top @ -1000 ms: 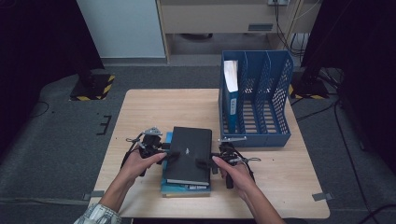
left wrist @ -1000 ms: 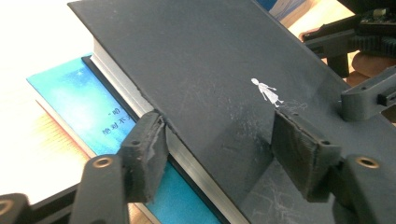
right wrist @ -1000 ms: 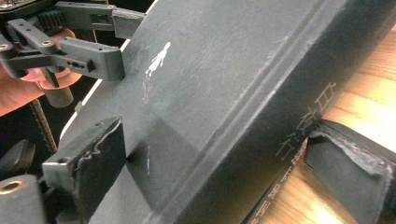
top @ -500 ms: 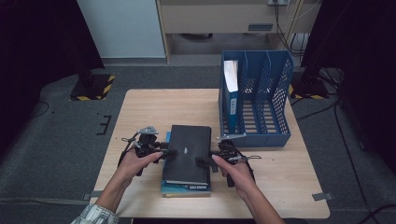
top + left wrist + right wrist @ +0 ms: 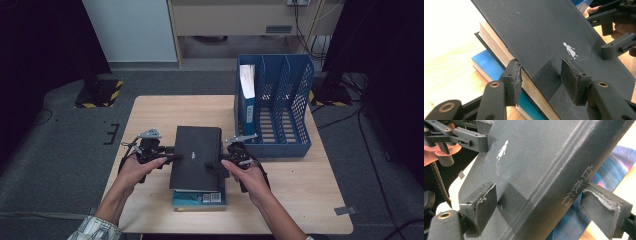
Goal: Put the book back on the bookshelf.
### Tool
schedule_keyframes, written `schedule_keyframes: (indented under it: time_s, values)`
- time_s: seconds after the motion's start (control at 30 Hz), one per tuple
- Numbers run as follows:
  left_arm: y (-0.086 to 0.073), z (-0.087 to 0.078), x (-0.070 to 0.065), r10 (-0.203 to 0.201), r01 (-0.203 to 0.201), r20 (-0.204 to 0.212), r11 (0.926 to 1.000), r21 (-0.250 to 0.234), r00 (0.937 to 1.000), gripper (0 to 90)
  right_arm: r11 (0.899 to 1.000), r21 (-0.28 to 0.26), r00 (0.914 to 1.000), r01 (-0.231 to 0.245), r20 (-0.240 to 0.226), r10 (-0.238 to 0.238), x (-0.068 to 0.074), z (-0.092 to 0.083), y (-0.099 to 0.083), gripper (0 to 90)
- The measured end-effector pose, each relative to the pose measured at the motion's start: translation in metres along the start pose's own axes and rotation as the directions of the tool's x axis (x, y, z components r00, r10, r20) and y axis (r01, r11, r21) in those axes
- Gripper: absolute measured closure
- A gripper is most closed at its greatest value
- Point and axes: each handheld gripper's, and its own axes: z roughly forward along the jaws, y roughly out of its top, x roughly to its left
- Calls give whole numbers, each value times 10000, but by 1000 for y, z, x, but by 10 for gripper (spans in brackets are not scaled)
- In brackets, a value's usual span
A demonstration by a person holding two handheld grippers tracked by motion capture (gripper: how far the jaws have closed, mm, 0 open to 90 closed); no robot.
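A black hardback book [image 5: 197, 155] hangs just above a blue book [image 5: 200, 199] that lies on the wooden table [image 5: 300, 200]. My left gripper [image 5: 176, 154] grips the black book's page edge. One pad [image 5: 515, 80] sits against its underside and the other rests on the cover [image 5: 536, 30]. My right gripper [image 5: 214, 165] holds the spine side, with one pad on the cover [image 5: 544, 157] and the other under the spine lettering. Both pairs of jaws have just been closing on the book. The blue book [image 5: 486, 65] shows underneath.
A blue mesh file holder [image 5: 280, 145] stands at the table's back right, close behind my right hand. An upright blue-and-white folder [image 5: 247, 95] fills its leftmost slot. The table's front edge is near the blue book.
Both hands have risen a little with the black book between them. It has come up off the blue book, whose front edge now shows more.
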Motion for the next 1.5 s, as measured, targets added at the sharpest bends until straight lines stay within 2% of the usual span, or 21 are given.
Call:
schedule_keyframes:
  time_s: [0.13, 0.2, 0.3, 0.4, 0.63, 0.77, 1.03, 1.23, 1.5]
  values:
    - [1, -4, 1, 123, -120, -165, 9998, 139, 9998, 546, 9995, 23, 9992, 328, 236, -328, 6, 1, 7, 162]
    - [0, -5, 0, 165, -161, -223, 9997, 171, 9996, 590, 9983, 56, 9972, 580, 474, -582, 7, 4, 9, 172]
    - [1, -5, -2, 326, -322, -229, 9994, 160, 9992, 623, 9977, 224, 9958, 640, 634, -653, 7, 8, 9, 182]
    - [1, -4, -1, 257, -253, -218, 9995, 181, 9994, 627, 9989, 255, 9978, 405, 514, -418, 4, 8, 8, 183]
    - [2, -6, 0, 230, -225, -357, 9997, 131, 9991, 629, 9991, 240, 9985, 346, 426, -356, 2, 10, 11, 191]
    - [2, -9, 0, 241, -242, -405, 9997, -26, 9989, 641, 9982, 88, 9970, 591, 504, -594, 4, 9, 14, 204]
    - [10, -17, -1, 559, -564, -765, 9984, -48, 9955, 663, 9945, 5, 9912, 1048, 817, -1045, 12, 4, 26, 249]
    - [12, -21, 1, 443, -460, -777, 9988, -191, 9960, 693, 9910, 97, 9870, 1333, 892, -1337, 14, 4, 33, 263]
    - [16, -24, -1, 680, -686, -819, 9976, -49, 9943, 709, 9873, 93, 9825, 1586, 978, -1588, 15, 3, 36, 268]
